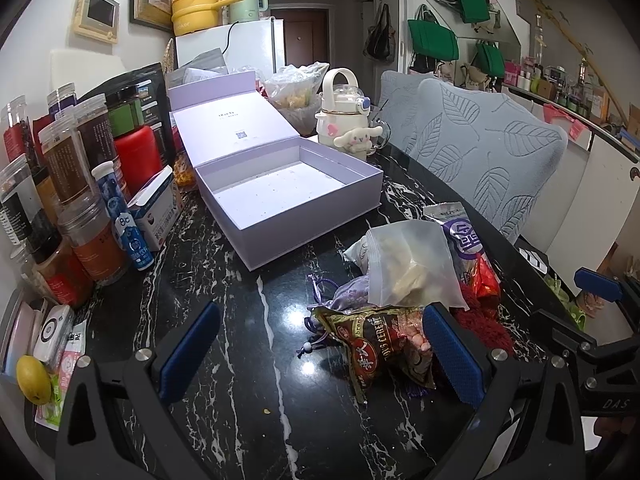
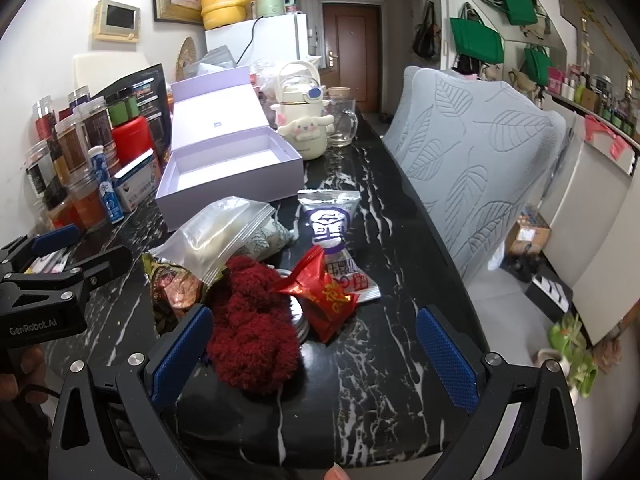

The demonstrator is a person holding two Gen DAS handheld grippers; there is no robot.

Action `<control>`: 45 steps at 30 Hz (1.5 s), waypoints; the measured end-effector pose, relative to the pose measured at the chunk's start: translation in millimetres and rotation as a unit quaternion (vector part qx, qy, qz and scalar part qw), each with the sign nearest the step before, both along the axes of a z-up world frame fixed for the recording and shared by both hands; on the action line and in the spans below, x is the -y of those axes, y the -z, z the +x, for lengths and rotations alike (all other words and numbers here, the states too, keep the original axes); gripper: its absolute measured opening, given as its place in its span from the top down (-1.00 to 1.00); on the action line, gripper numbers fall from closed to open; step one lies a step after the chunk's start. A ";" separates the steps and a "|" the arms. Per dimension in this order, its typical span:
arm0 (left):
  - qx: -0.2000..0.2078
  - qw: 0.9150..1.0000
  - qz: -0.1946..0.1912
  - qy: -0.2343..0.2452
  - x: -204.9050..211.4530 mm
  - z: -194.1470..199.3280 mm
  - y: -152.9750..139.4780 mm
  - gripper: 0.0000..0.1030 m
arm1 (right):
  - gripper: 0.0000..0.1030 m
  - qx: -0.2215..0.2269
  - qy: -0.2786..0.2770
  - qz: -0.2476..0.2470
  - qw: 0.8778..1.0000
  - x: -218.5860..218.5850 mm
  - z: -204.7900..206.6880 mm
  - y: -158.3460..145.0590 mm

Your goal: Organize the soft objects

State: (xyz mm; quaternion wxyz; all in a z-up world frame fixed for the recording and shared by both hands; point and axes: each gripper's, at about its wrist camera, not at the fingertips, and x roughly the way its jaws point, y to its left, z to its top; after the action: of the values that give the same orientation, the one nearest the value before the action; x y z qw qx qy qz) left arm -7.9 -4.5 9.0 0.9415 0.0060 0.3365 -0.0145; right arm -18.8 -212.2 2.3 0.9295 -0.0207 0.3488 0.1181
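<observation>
An open, empty lavender box [image 1: 288,196] [image 2: 224,168] stands on the black marble table [image 1: 240,360]. Near it lies a pile of soft items: a clear zip bag [image 1: 408,264] [image 2: 216,236], a brown snack packet [image 1: 376,340], a purple drawstring pouch [image 1: 348,294], a fuzzy dark-red cloth [image 2: 252,336], a red packet [image 2: 328,296] and a white-purple packet [image 2: 328,224]. My left gripper [image 1: 320,356] is open and empty, left of the pile. My right gripper [image 2: 316,356] is open and empty, its left finger beside the red cloth.
Jars, bottles and a small carton [image 1: 80,200] crowd the table's left side. A white kettle-shaped bottle with a plush figure [image 2: 304,120] and a glass mug [image 2: 342,124] stand behind the box. A grey leaf-patterned chair cover [image 2: 480,160] lines the right edge.
</observation>
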 end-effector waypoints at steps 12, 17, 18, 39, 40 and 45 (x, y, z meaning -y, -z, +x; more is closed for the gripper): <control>-0.001 1.000 0.001 0.000 3.5 -0.4 1.4 -1.00 | -1.00 -0.005 -0.003 0.007 1.000 -0.9 1.2 3.7; -0.001 1.000 -0.002 0.000 3.6 -2.0 3.5 -1.00 | -1.00 -0.004 -0.006 0.008 1.000 -1.7 2.0 3.5; -0.001 1.000 -0.003 0.000 3.0 -2.2 3.5 -1.00 | -1.00 -0.003 -0.005 0.009 1.000 -1.4 2.4 3.5; 0.000 1.000 -0.006 0.005 5.0 -6.5 2.7 -1.00 | -1.00 -0.006 -0.007 0.011 1.000 -1.0 5.6 4.9; 0.000 1.000 -0.006 0.005 5.3 -6.7 2.7 -1.00 | -1.00 -0.005 -0.007 0.012 1.000 -0.9 5.2 4.9; 0.000 1.000 -0.006 0.005 5.2 -6.7 2.7 -1.00 | -1.00 -0.006 -0.007 0.011 1.000 -1.4 5.0 5.8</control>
State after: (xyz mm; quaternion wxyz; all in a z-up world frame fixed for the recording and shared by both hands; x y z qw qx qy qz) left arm -14.7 -9.7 6.3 0.9415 0.0014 0.3362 -0.0210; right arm -13.7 -210.8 -3.5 0.9268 -0.0124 0.3526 0.1289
